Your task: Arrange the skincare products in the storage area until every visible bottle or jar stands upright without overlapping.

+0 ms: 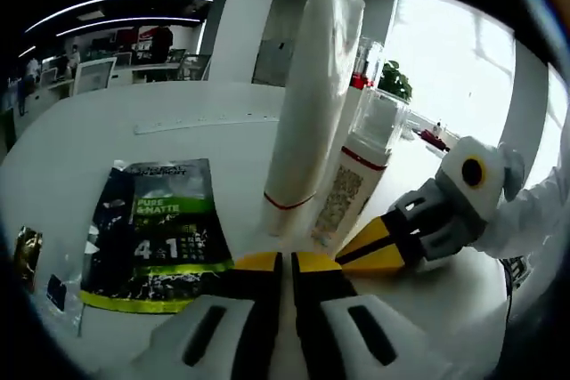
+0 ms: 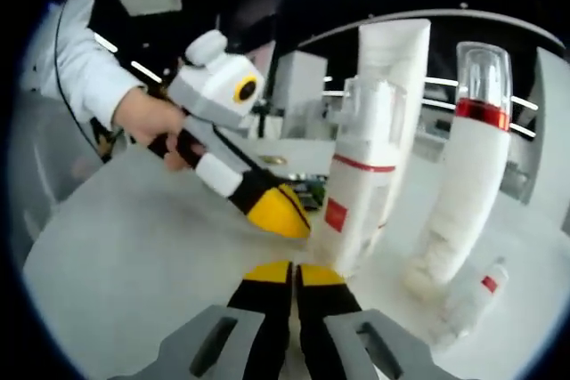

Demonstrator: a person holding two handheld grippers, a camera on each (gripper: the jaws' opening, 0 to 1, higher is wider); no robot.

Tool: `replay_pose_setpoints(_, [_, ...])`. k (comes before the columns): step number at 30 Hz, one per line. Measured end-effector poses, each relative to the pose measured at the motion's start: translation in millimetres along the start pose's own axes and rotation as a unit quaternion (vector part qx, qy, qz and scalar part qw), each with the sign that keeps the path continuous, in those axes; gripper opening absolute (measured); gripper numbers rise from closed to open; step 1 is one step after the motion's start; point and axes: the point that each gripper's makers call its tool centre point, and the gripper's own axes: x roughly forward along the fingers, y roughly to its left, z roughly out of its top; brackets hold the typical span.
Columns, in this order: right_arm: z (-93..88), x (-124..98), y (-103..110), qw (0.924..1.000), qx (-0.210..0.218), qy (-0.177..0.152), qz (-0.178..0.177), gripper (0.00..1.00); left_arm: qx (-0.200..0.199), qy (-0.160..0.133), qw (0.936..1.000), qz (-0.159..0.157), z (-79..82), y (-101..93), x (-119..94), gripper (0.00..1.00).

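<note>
White tabletop (image 1: pixel 107 131) carries the skincare products, with an open office behind it. In the left gripper view, the left gripper (image 1: pixel 286 264) has its yellow-tipped jaws clenched together with nothing between them, pointing at the base of a tall white tube (image 1: pixel 312 95) with a red band that stands upright. Just beside it stands a white pump bottle (image 1: pixel 354 175) with a clear cap and a red stripe. A dark sachet (image 1: pixel 156 233) printed "4 in 1" lies flat nearer the tabletop's edge. The right gripper (image 2: pixel 293 270) likewise has its jaws pressed shut and empty, aimed at the pump bottle's foot. In the right gripper view, a slim white bottle (image 2: pixel 468 175) with a clear cap and red collar stands upright apart from the pump bottle, and a small white bottle (image 2: pixel 468 304) lies tipped over at its base.
</note>
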Motion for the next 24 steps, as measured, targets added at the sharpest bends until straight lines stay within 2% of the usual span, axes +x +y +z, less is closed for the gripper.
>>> replay_pose_setpoints(5, [-1.4, -4.6, -0.2, 1.0000, -0.001, 0.000, -0.004, 0.00, -0.001, -0.015, 0.9998, 0.013, 8.2, 3.6, 6.7, 0.00])
replay_pose_setpoints(8, [-3.1, -8.8, -2.5, 1.0000, 0.003, -0.002, -0.009, 0.00, -0.002, -0.015, 0.9994, 0.032, 8.2, 13.3, 8.5, 0.00])
replay_pose_setpoints(11, [-2.9, -10.1, -3.5, 0.9998, 0.017, -0.009, -0.008, 0.00, -0.017, -0.019, 0.9990, 0.037, 10.0, 17.5, 10.0, 0.00])
replay_pose_setpoints(15, [0.4, -9.2, -3.6, 0.9996, 0.017, -0.018, -0.010, 0.00, -0.012, -0.022, 0.9989, 0.039, 12.4, 15.5, 12.4, 0.00])
replay_pose_setpoints(21, [-1.0, -10.5, -4.2, 0.9997, 0.018, -0.014, -0.010, 0.00, -0.008, -0.019, 0.9994, 0.027, 11.3, 8.7, 17.3, 0.00])
replay_pose_setpoints(24, [-0.7, -10.8, -3.7, 0.9997, 0.018, -0.015, -0.010, 0.00, -0.009, -0.020, 0.9994, 0.029, 11.0, 11.7, 19.4, 0.00])
